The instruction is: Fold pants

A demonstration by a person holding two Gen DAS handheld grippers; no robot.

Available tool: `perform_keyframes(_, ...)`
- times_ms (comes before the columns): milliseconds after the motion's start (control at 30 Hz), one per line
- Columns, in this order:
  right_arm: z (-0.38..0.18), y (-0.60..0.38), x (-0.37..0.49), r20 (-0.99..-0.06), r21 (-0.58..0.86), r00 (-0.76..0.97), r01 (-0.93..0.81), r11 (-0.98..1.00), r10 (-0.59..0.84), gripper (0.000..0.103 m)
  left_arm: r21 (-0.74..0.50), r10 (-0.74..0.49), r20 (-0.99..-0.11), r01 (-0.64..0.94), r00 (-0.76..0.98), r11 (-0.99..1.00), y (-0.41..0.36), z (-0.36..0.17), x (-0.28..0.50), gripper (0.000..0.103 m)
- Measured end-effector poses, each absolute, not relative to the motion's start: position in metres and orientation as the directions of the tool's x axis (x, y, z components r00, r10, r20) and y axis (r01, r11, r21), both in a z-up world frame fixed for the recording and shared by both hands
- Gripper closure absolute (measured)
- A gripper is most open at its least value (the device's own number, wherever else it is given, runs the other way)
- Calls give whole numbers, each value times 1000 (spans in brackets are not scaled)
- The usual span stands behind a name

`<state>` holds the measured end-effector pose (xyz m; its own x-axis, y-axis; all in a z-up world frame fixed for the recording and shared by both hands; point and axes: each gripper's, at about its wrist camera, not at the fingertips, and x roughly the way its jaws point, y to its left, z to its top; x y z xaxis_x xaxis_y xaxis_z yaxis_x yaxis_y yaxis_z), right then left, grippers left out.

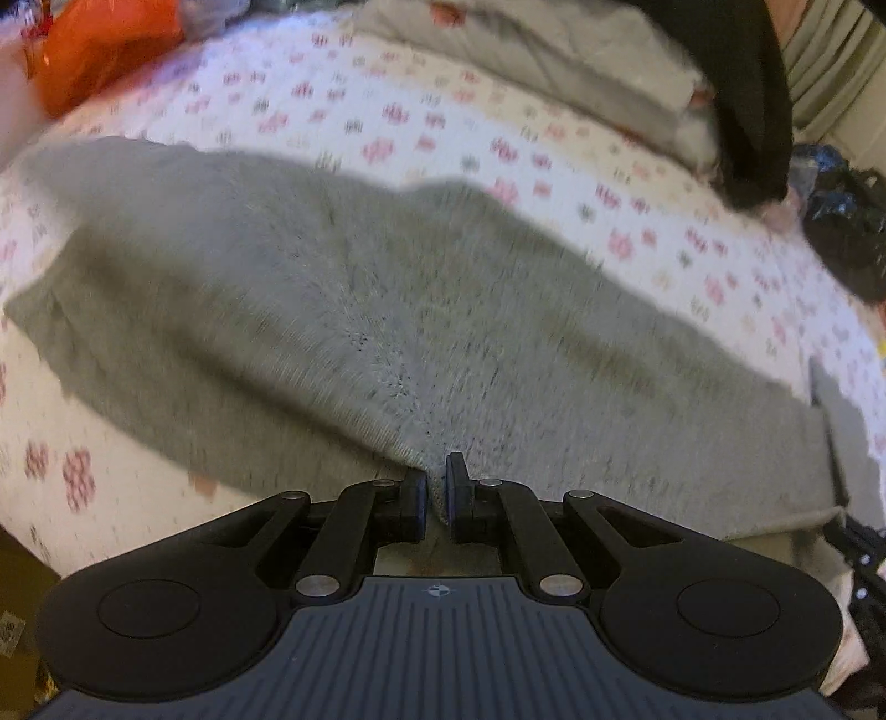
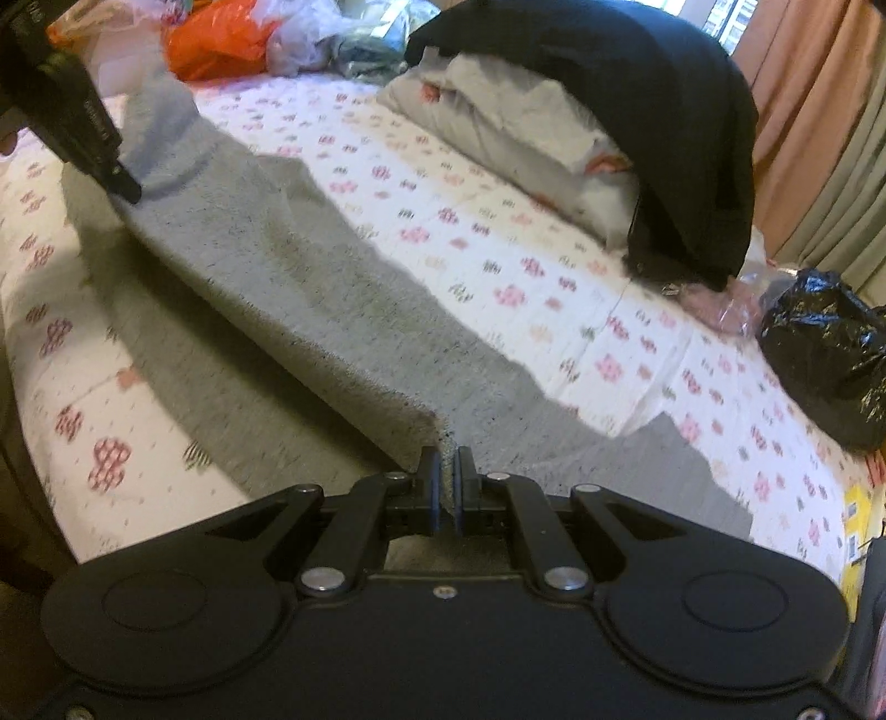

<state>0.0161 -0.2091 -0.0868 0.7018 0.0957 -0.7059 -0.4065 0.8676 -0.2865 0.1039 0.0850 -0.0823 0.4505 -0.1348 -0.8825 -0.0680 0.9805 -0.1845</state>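
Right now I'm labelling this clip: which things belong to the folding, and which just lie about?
Job:
grey pants
left hand-held gripper
right hand-held gripper

Lying about:
orange bag
black bag
black garment
pillow

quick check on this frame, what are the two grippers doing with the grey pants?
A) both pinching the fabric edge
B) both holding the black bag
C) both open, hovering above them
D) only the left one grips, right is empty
A: the left gripper and the right gripper each have their jaws closed on a fold of the grey pants, which lie stretched between them over the flowered bedspread.
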Motion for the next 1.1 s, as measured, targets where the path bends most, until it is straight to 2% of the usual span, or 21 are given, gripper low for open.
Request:
perform_keyframes(133, -96, -207, 18, -755, -247, 649, -412, 877, 92, 85, -189, -144, -905, -74, 400, 979, 89, -105, 109, 96)
perform_keyframes(167, -96, -209, 17, -757, -228, 647, -394, 890, 93, 78, -186, -144, -904, -66, 402, 980, 89, -105, 109, 96)
perform_keyframes(200, -94, -213, 15, -756, -207, 647, -375, 904, 95, 61, -180, -143, -904, -54, 403, 982, 88, -104, 108, 96)
perform_keyframes(300, -75, -232, 8, -740, -88, 659, -299, 950, 139, 44, -172, -144, -905, -37, 400, 984, 88, -104, 107, 95)
perform_keyframes(367, -59, -247, 4, -712, -8, 683, -241, 971, 164, 41, -173, -143, -906, -40, 399, 984, 87, -105, 106, 95)
perform_keyframes(467, -41, -267, 15, -680, 72, 721, -115, 991, 133, 41, -160, -130, -905, -39, 405, 986, 84, -106, 106, 95)
perform_keyframes(600, -45, -286, 59, -701, 95, 713, 77, 992, 12, 42, -147, -119, -901, -37, 417, 988, 84, -106, 103, 95)
perform_keyframes(633, -51, -289, 73, -712, 89, 702, 112, 990, -15, 43, -146, -117, -901, -37, 417, 989, 84, -106, 103, 95)
perform_keyframes(700, -63, -290, 100, -739, 76, 671, 166, 983, -56, 52, -143, -115, -902, -37, 417, 989, 82, -107, 104, 95)
perform_keyframes(733, -68, -290, 111, -749, 69, 658, 192, 979, -76, 53, -142, -114, -902, -36, 417, 989, 82, -107, 104, 95)
perform_keyframes(1033, -117, -280, 163, -825, -84, 519, 281, 956, -225, 53, -137, -112, -902, -30, 417, 990, 82, -107, 105, 95)
perform_keyframes(1067, -120, -279, 163, -829, -94, 509, 286, 954, -234, 54, -136, -111, -902, -29, 417, 990, 82, -107, 105, 95)
perform_keyframes(1100, -123, -280, 163, -832, -95, 503, 291, 952, -236, 60, -134, -110, -902, -29, 418, 991, 82, -107, 105, 95)
